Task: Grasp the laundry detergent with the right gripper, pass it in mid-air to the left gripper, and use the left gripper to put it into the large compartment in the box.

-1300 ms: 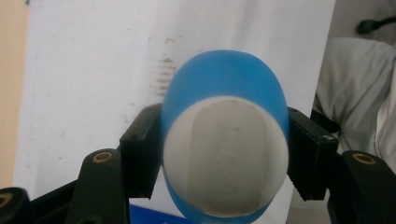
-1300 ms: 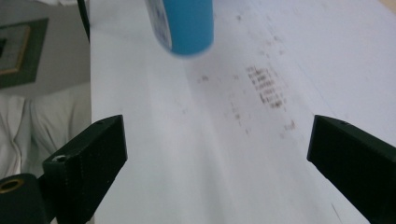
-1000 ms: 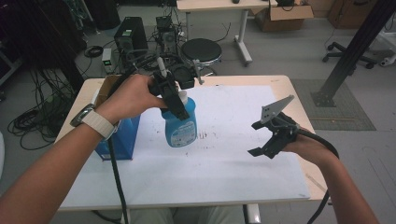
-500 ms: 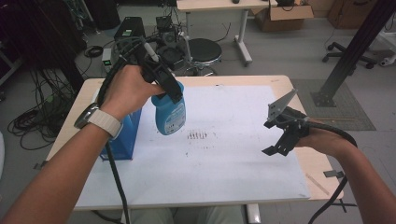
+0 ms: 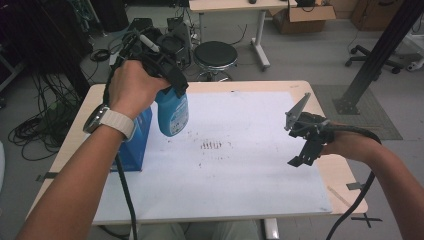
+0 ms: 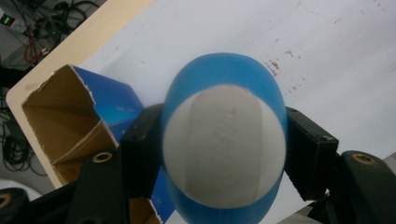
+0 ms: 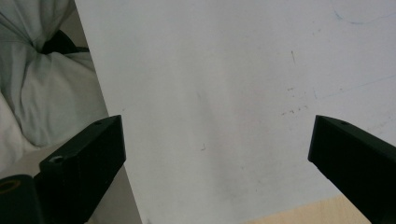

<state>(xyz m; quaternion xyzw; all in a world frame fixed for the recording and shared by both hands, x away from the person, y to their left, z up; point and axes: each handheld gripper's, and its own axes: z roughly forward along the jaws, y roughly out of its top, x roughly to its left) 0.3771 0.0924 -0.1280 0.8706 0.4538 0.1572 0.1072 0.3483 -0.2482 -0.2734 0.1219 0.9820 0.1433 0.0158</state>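
Observation:
My left gripper [image 5: 167,80] is shut on a blue spray bottle [image 5: 172,112] and holds it in the air above the left part of the white sheet [image 5: 240,165]. In the left gripper view the bottle's white top [image 6: 224,144] sits squeezed between the two black jaws, with my left gripper [image 6: 224,156] clamped on it. An open blue cardboard box [image 5: 134,145] stands on the table just left of and below the bottle; its torn brown inside shows as the box [image 6: 70,116]. My right gripper [image 5: 300,142] hovers open over the sheet's right side, nothing between its jaws, as my right gripper [image 7: 217,154] shows.
The wooden table [image 5: 345,182] carries the white sheet, which has small dark marks [image 5: 212,145] in its middle. A black stool [image 5: 215,55], cables and equipment stand on the floor behind the table. A pale cloth [image 7: 42,84] shows beside the sheet in the right gripper view.
My left hand has lifted the spray bottle up and to the left, toward the table's far left side. The right gripper has stayed nearly in place.

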